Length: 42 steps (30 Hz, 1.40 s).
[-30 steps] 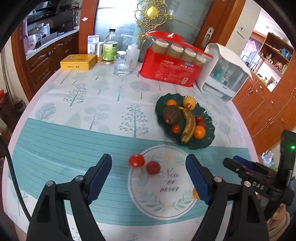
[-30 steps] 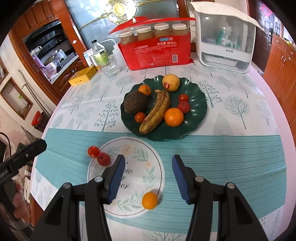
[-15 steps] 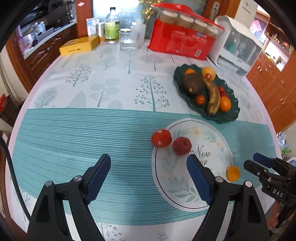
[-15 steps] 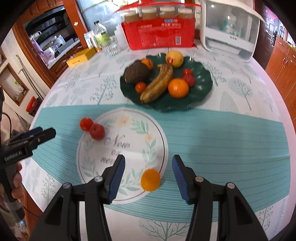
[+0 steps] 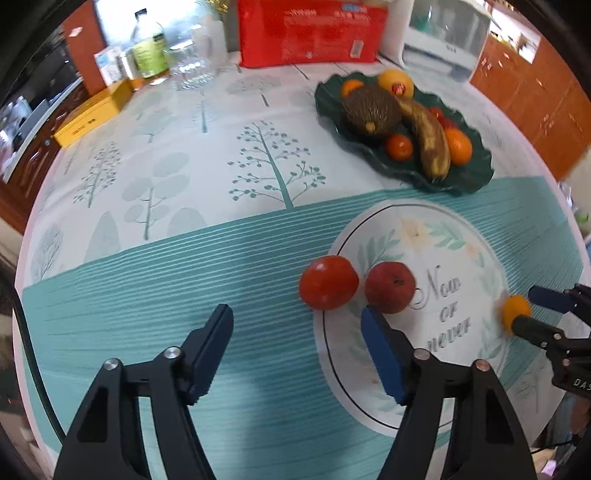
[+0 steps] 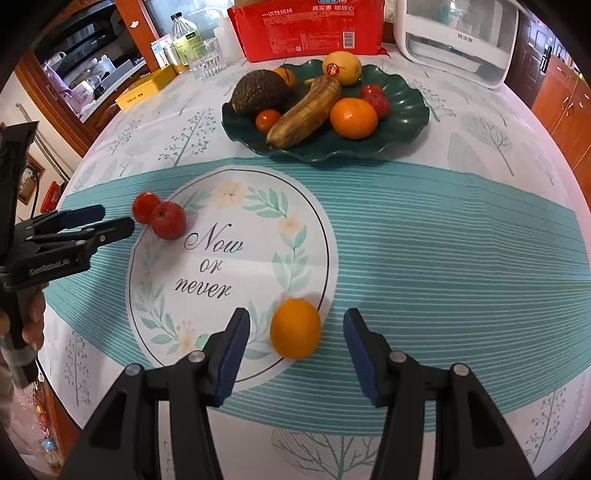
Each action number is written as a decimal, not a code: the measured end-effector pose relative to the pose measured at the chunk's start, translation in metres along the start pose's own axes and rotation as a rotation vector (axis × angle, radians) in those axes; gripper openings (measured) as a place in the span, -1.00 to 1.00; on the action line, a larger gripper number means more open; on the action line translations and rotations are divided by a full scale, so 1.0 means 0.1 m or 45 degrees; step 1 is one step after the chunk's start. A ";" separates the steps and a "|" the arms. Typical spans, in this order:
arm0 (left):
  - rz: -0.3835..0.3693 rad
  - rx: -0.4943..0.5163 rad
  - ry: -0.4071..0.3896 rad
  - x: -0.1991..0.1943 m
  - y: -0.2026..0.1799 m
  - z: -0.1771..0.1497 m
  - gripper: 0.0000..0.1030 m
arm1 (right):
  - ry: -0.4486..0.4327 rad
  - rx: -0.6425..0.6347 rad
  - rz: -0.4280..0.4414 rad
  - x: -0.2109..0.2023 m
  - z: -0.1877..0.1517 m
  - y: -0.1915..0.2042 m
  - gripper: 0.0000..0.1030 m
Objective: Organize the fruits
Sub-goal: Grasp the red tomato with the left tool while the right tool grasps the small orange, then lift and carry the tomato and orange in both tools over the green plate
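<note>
A red tomato (image 5: 328,282) and a small red apple (image 5: 390,287) lie side by side on the tablecloth, just ahead of my open left gripper (image 5: 297,325). They also show in the right wrist view: tomato (image 6: 145,207), apple (image 6: 168,220), with the left gripper (image 6: 98,220) beside them. A small orange (image 6: 295,328) lies between the open jaws of my right gripper (image 6: 295,332); it also shows in the left wrist view (image 5: 515,309). A dark green plate (image 6: 406,122) further back holds an avocado (image 6: 258,90), a banana (image 6: 306,110), an orange (image 6: 353,117) and several smaller fruits.
Behind the plate stand a red pack of paper cups (image 6: 310,27) and a white appliance (image 6: 458,37). A glass (image 6: 208,61), bottles (image 6: 186,37) and a yellow box (image 6: 146,90) stand at the far left. The round table's edge runs close on both sides.
Both grippers have moved forward and lower toward the table. The tomato and apple are now just ahead of the left gripper; the small orange now lies between the right jaws.
</note>
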<state>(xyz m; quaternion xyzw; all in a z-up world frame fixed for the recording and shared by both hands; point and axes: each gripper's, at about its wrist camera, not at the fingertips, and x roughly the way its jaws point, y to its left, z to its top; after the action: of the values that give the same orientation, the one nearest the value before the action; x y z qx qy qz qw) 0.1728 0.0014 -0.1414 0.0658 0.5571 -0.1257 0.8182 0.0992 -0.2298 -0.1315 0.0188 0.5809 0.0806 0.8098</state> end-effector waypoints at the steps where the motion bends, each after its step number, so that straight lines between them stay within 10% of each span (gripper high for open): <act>1: -0.005 0.014 0.012 0.04 0.01 0.02 0.32 | 0.004 0.003 -0.003 0.02 0.00 0.00 0.02; 21: -0.100 0.147 0.045 0.31 -0.08 0.28 -0.39 | 0.002 0.010 -0.008 0.20 0.07 -0.01 -0.42; 42: -0.153 -0.023 -0.051 -0.21 -0.25 0.06 -0.42 | -0.041 -0.037 0.031 -0.02 0.07 -0.01 -0.44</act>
<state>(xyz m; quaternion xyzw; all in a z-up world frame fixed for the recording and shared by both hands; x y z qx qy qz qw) 0.1642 -0.0209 -0.1194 0.0221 0.5446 -0.1709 0.8208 0.1049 -0.2309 -0.1276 0.0154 0.5662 0.0985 0.8182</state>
